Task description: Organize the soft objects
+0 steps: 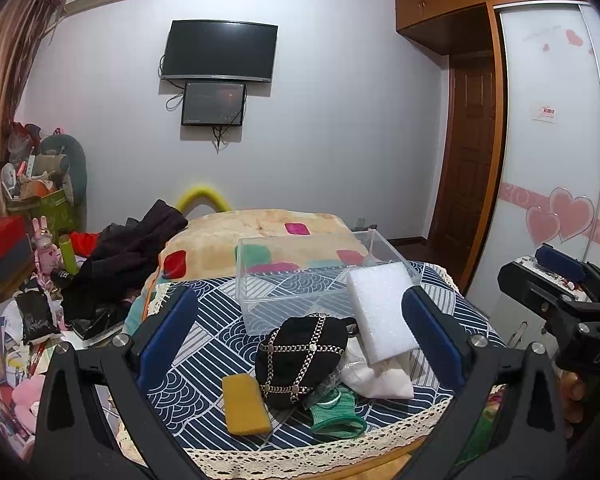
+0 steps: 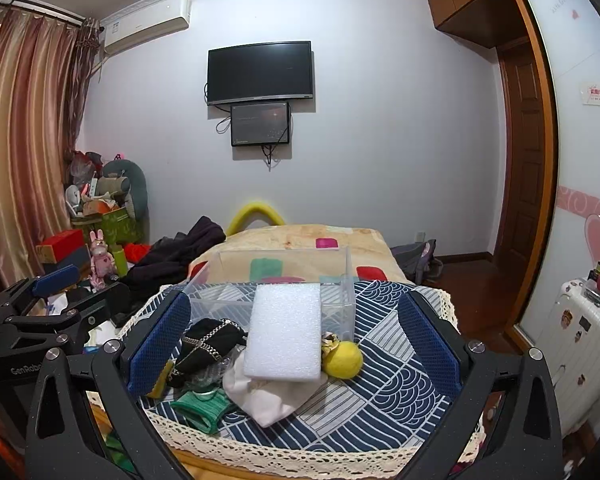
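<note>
1. Both tongs stand wide and hold nothing: the left gripper [image 1: 300, 332] hangs over the near pile, and the right gripper [image 2: 300, 340] frames the white foam block [image 2: 286, 330] between its pads.
2. Dead ahead of both, past the pile, sits the clear box [image 2: 342, 292], empty as far as I can see; I judge it the bin for the soft things.
3. For the right tongs, the foam block is the top piece, leaning on the box and resting on the white cloth [image 2: 268, 398]. Take it first, across its short width.
4. Squeeze gently; foam dents.
5. Lift straight, lest the yellow ball [image 2: 344, 360] just right of it roll.
6. Left tongs: the black chained pouch [image 1: 300, 354] lies between the pads, the yellow sponge [image 1: 246, 404] left of it, and the green knit piece [image 1: 336, 412] nearer.
</note>
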`<state>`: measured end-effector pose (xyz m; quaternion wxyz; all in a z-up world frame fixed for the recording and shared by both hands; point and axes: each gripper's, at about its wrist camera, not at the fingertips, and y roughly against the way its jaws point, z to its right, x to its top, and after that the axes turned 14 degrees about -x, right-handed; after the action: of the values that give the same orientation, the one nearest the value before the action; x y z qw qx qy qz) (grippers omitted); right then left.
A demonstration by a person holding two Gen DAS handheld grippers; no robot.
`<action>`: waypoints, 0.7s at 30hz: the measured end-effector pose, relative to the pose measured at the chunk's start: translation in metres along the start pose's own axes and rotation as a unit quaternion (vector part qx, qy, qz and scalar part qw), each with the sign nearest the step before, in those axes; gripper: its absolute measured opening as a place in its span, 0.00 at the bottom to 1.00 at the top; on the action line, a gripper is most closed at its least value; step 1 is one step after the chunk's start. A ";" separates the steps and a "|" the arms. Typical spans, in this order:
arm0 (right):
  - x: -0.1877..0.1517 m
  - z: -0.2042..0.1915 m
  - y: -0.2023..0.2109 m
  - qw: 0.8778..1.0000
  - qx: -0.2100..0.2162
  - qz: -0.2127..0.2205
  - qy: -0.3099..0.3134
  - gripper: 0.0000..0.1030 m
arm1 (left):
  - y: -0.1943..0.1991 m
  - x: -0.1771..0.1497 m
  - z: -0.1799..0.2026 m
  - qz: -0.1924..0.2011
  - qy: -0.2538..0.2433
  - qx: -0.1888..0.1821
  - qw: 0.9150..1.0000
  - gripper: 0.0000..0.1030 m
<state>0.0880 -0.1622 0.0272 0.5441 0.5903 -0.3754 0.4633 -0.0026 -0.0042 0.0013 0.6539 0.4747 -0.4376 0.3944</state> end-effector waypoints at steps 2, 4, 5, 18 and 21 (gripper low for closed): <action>0.000 0.000 0.000 1.000 0.001 0.000 0.000 1.00 | 0.000 0.000 0.000 0.000 0.000 0.000 1.000 1.00; 0.001 0.000 0.000 1.000 0.001 -0.001 0.000 1.00 | 0.001 0.000 0.000 0.001 -0.003 0.003 1.000 1.00; 0.000 0.000 0.000 1.000 0.001 -0.001 0.000 1.00 | 0.001 -0.001 0.001 0.002 -0.004 0.005 1.000 1.00; 0.001 0.000 0.001 1.000 0.001 -0.001 0.000 1.00 | 0.003 0.000 0.002 0.007 -0.007 0.006 1.000 1.00; 0.001 0.000 0.000 1.000 0.002 -0.001 0.000 1.00 | 0.003 0.000 0.003 0.007 -0.008 0.007 1.000 1.00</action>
<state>0.0880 -0.1623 0.0283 0.5435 0.5916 -0.3741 0.4632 -0.0058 -0.0060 0.0029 0.6441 0.4792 -0.4437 0.3983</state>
